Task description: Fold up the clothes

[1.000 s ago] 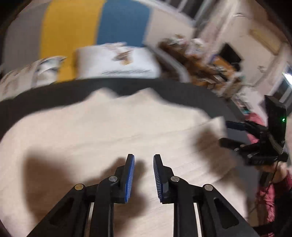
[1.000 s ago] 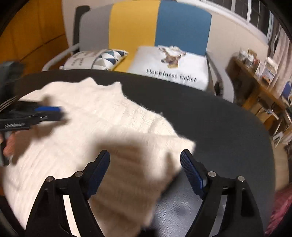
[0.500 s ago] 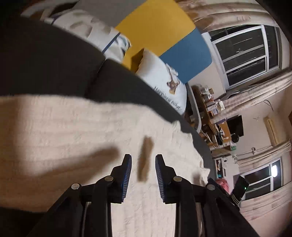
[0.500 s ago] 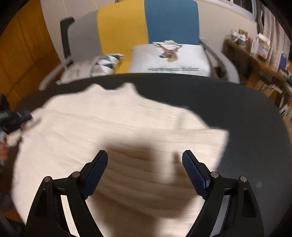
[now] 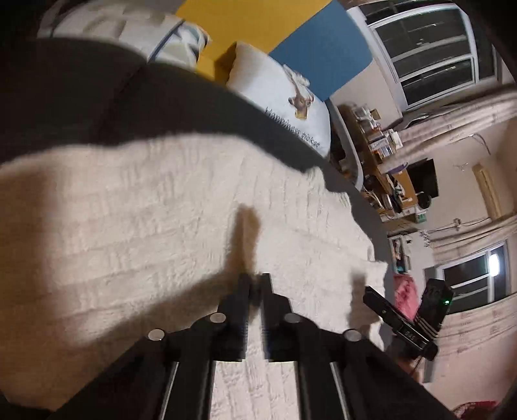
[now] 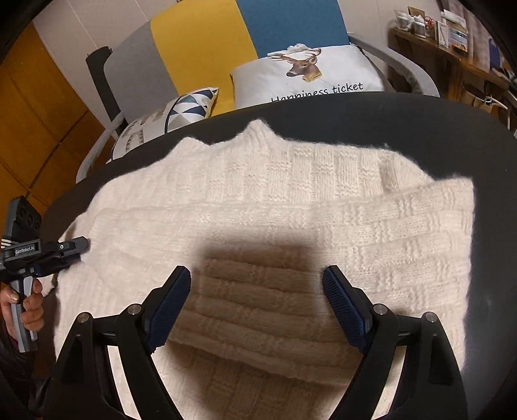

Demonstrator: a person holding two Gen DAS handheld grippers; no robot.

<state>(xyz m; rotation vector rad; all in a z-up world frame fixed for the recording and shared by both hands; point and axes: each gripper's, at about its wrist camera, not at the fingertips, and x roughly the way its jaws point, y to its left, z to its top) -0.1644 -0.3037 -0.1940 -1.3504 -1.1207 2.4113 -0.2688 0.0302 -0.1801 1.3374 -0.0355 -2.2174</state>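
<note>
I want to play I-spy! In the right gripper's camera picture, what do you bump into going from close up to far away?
Right gripper → cream knitted sweater → dark round table → deer cushion → yellow and blue chair back.

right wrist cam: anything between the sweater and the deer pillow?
Only a bare strip of the dark tabletop separates the cream sweater from the deer pillow. Nothing sits on it in the right wrist view.
</note>
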